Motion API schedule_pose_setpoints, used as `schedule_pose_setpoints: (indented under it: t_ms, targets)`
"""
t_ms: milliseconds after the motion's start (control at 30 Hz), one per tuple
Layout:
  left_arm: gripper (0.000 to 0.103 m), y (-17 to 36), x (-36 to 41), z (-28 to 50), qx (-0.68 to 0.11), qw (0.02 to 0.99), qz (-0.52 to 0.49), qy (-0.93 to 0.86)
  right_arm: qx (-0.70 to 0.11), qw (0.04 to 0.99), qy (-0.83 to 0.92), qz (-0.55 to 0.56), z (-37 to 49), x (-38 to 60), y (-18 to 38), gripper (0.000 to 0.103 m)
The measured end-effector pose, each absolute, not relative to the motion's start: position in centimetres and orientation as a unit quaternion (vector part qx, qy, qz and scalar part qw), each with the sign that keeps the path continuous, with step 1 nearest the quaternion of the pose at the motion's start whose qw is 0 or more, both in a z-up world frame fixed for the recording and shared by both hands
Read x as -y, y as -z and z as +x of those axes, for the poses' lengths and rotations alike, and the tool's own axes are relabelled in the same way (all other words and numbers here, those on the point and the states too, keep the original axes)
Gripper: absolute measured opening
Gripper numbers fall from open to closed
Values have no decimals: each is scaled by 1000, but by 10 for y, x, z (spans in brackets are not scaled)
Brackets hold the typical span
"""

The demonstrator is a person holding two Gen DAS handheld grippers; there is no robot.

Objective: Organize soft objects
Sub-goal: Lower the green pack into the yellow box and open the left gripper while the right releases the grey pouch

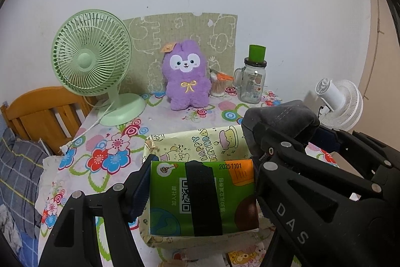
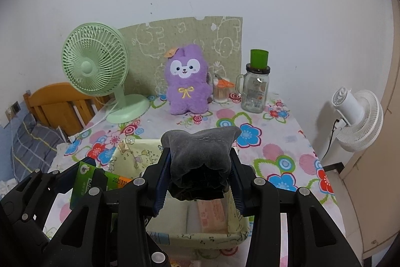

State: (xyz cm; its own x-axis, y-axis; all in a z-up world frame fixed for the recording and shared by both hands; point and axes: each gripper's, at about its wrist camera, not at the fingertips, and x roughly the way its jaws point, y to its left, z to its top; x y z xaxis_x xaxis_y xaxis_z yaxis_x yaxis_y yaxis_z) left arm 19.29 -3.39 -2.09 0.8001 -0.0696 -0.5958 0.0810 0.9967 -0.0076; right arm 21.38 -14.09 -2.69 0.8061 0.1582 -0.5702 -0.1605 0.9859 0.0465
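Fingers of the left gripper (image 1: 200, 192) clamp a green pack (image 1: 202, 199) and those of the right gripper (image 2: 198, 182) a grey cloth (image 2: 200, 162), both poised over the desk's bin (image 2: 197, 237), likely for dropping in.

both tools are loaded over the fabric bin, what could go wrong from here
1. The left tool and right tool sit close side by side above the fabric bin, so they might knock together while lowering.
2. The bin's walls look soft; the green tissue pack could catch the rim and fold it.
3. The grey cloth bundle bulges past the pads and may land on the rim when released.
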Motion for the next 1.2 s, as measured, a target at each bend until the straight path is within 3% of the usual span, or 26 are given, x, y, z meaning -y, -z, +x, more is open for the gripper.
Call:
schedule_pose_setpoints:
  t_ms: [633, 800, 900, 967, 1200]
  targets:
    - [76, 51, 26, 240, -350, 936, -5, 41, -336, 938, -87, 1, 263, 131, 58, 46]
    - [93, 59, 22, 246, -361, 932, -6, 29, -347, 933, -98, 1, 271, 126, 67, 47]
    - [93, 61, 21, 247, -365, 930, -3, 27, -350, 931, -101, 0, 274, 123, 69, 57]
    - [94, 62, 20, 247, -368, 929, -3, 27, -347, 932, -101, 2, 273, 122, 69, 72]
    - [95, 58, 19, 242, -366, 930, -2, 30, -340, 935, -103, 6, 265, 125, 64, 84]
